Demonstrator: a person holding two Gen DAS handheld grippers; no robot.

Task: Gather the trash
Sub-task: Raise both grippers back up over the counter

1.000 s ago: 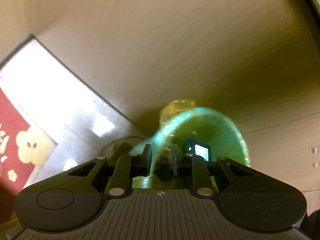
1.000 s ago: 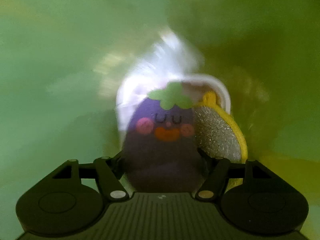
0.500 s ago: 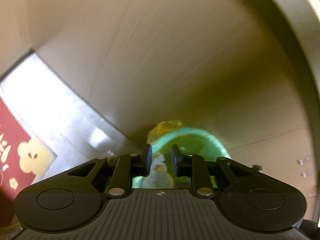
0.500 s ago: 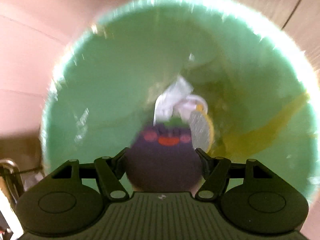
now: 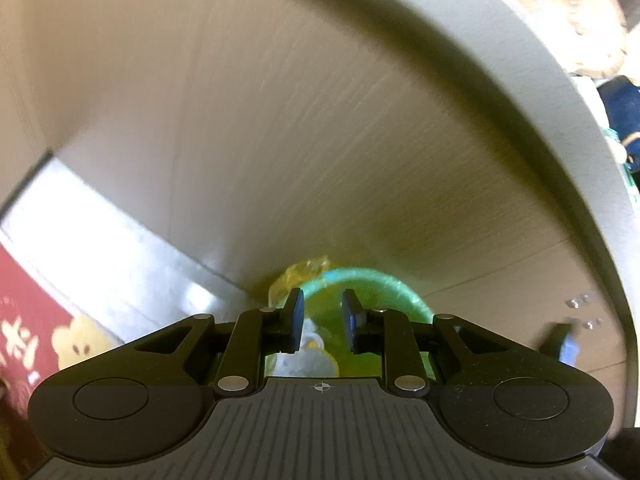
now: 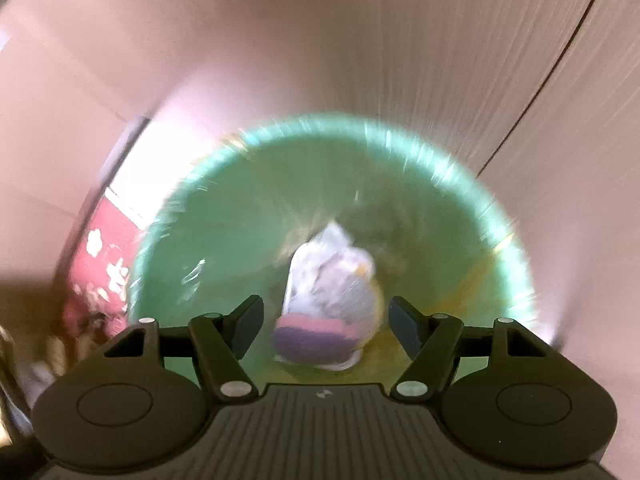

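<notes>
A green trash bin stands below against a wooden cabinet. Inside it lie a purple eggplant sponge, crumpled white paper and a yellow-edged scrubber. My right gripper is open and empty above the bin mouth, its fingers apart from the sponge. In the left wrist view the bin shows beyond my left gripper, whose fingers stand a small gap apart with nothing between them. Yellow bag plastic sticks out at the bin's rim.
A wooden cabinet front rises behind the bin. A grey tiled floor and a red mat with cream flowers lie to the left. A countertop edge with a plush toy curves at upper right.
My right gripper opened and let go of the eggplant sponge, which now lies in the bin, and pulled up out of it. My left gripper rose away from the bin.
</notes>
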